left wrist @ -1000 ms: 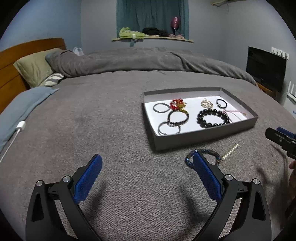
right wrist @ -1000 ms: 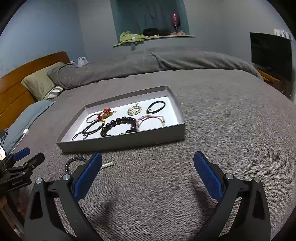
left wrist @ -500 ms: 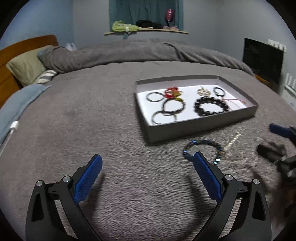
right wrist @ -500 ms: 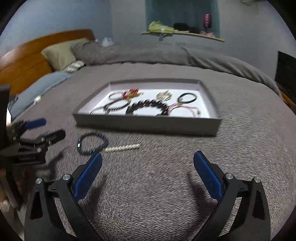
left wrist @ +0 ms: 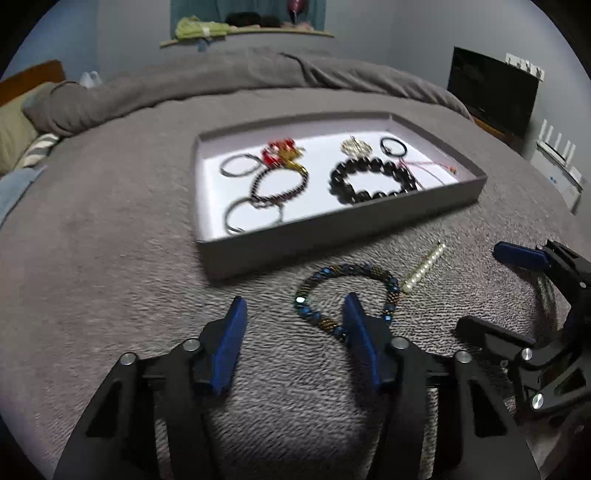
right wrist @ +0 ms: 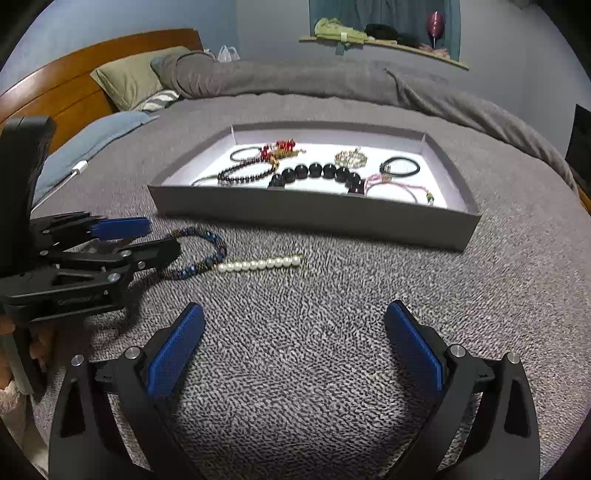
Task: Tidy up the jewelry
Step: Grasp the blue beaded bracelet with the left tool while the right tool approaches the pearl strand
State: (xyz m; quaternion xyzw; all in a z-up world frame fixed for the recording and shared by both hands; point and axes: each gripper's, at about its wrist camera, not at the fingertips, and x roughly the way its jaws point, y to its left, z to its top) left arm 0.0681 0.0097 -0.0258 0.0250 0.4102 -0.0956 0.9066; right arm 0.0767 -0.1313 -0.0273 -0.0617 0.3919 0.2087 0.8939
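A grey tray (left wrist: 332, 230) (right wrist: 314, 218) with a white floor lies on the bed and holds several bracelets, among them a big black bead bracelet (left wrist: 371, 179) (right wrist: 317, 172). In front of the tray lie a blue bead bracelet (left wrist: 347, 295) (right wrist: 201, 254) and a straight pearl strand (left wrist: 424, 266) (right wrist: 258, 264). My left gripper (left wrist: 295, 314) (right wrist: 155, 238) is partly open, its right finger over the blue bracelet's near edge. My right gripper (right wrist: 293, 323) (left wrist: 487, 288) is wide open and empty, a short way before the pearl strand.
The grey blanket (right wrist: 369, 295) covers the bed. Pillows (right wrist: 129, 79) and a wooden headboard (right wrist: 74, 85) are at the far left. A black TV (left wrist: 493, 90) stands at the right. A shelf with clutter (left wrist: 240, 29) is at the back wall.
My left gripper has moved forward to the blue bracelet and narrowed its jaws. My right gripper has swung closer toward the pearl strand, still wide open.
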